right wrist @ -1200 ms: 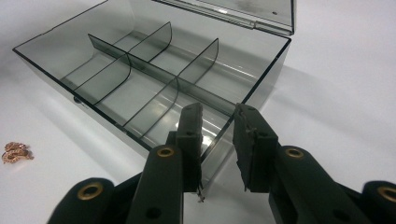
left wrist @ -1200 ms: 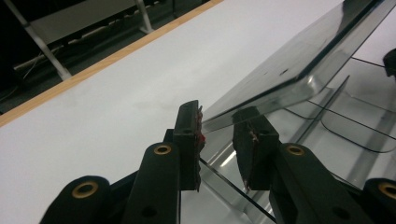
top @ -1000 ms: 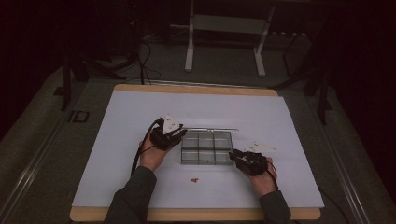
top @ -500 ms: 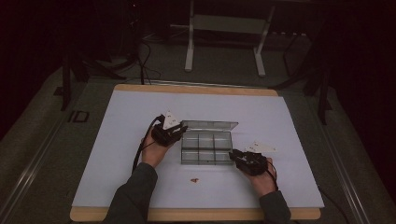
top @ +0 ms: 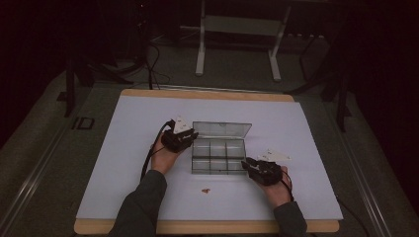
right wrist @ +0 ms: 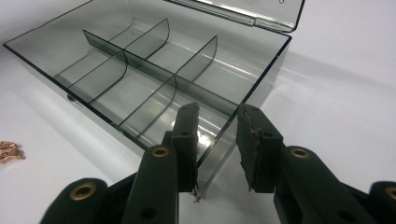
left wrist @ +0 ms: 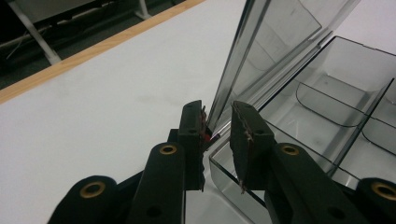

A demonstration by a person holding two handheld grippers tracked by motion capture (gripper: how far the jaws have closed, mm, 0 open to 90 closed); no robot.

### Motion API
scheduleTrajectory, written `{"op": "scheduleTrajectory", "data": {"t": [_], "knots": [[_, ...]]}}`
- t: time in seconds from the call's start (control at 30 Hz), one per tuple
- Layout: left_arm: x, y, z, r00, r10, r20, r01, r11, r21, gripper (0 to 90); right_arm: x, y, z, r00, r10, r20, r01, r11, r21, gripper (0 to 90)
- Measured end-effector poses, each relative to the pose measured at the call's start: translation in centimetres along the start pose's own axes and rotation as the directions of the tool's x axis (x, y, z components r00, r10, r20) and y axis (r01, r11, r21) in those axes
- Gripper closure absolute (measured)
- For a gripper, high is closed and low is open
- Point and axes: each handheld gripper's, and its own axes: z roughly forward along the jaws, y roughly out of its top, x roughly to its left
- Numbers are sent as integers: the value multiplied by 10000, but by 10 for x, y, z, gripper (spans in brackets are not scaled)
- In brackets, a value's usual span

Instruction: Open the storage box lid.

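A smoky clear compartment box point(top: 217, 157) lies on the white mat with its hinged lid point(top: 222, 129) standing up at the far side. My left gripper point(top: 190, 136) is at the box's far left corner. In the left gripper view its jaws point(left wrist: 217, 109) have just been closing and straddle the lid's point(left wrist: 275, 42) side edge with a gap left. My right gripper point(top: 245, 164) is at the near right corner. Its jaws point(right wrist: 217, 112) have just been opening: one stands inside the box point(right wrist: 140, 60), one outside the wall, neither pressing. The compartments look empty.
A small copper-coloured bit point(top: 205, 189) point(right wrist: 9, 151) lies on the mat in front of the box. The mat sits on a wooden-edged table point(top: 207, 94). A metal stand point(top: 237, 44) and cables are on the dark floor beyond.
The lid was flat on the box and now stands raised at the far side. My left gripper shifted slightly up and back with it. The right gripper stayed in place.
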Motion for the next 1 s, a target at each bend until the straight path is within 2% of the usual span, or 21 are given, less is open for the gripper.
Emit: {"op": "scheduleTrajectory", "data": {"t": [0.27,0.53,1.0], "knots": [[0,0,3,9999,-98,-36,98,9999,43,757,1,1,0,9999,-94,116,93,10000,34,705],[1,1,3,9999,-169,-7,169,9998,79,762,0,1,0,9999,-128,94,128,9999,36,707],[6,3,11,9991,-387,-188,392,9989,260,772,-1,0,0,10000,-46,2,46,10000,-33,706]]}}
